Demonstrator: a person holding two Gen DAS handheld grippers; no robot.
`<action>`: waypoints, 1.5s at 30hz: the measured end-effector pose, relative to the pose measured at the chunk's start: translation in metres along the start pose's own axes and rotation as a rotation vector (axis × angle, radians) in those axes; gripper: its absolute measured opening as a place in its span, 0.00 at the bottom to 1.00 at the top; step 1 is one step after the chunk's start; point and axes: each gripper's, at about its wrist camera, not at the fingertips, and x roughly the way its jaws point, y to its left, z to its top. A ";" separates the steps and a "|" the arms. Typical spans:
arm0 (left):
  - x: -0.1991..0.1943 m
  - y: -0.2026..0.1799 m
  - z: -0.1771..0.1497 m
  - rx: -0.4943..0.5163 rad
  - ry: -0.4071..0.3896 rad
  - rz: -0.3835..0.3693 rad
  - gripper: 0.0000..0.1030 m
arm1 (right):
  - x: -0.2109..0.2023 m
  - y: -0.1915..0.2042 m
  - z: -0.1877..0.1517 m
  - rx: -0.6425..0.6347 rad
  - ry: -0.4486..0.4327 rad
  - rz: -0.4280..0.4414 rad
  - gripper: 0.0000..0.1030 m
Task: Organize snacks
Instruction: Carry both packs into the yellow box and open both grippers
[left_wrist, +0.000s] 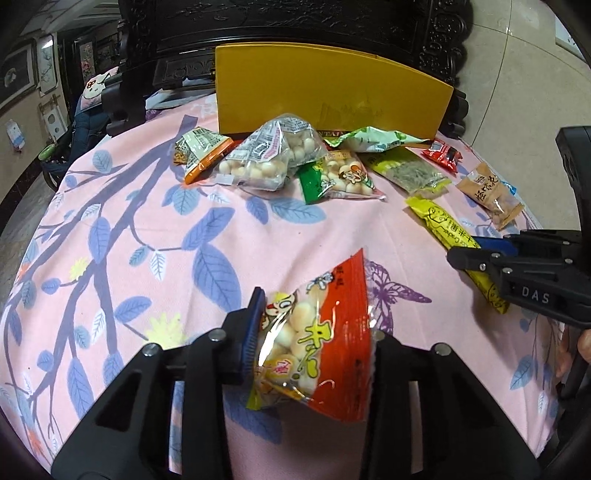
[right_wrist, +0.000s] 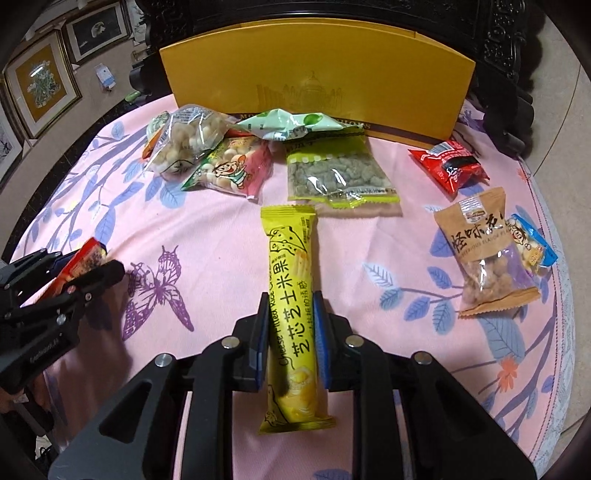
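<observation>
Yellow box (right_wrist: 317, 88) stands upright at the cloth's far edge; I can't see inside. My right gripper (right_wrist: 290, 332) clamps the yellow rice-cracker stick (right_wrist: 291, 295). Left gripper (left_wrist: 314, 332) brackets the orange biscuit-ball packet (left_wrist: 321, 343); grip looks loosened, right pad hidden.

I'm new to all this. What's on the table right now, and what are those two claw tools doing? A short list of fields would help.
surface: pink leaf-print cloth
backdrop: yellow box standing at the far edge
left gripper: red bag of round biscuits between its fingers
right gripper: shut on yellow rice cracker stick
loose snacks: clear biscuit bag, green raisin bag, red packet, brown nut bag
</observation>
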 end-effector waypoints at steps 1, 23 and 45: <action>-0.001 0.000 0.000 -0.002 -0.003 -0.004 0.28 | -0.001 -0.002 -0.001 0.006 -0.008 0.014 0.21; -0.009 -0.019 0.166 -0.060 -0.145 -0.044 0.25 | -0.090 -0.027 0.096 0.048 -0.305 0.024 0.21; 0.062 -0.019 0.325 -0.049 -0.188 0.082 0.75 | -0.033 -0.071 0.274 0.111 -0.296 -0.093 0.56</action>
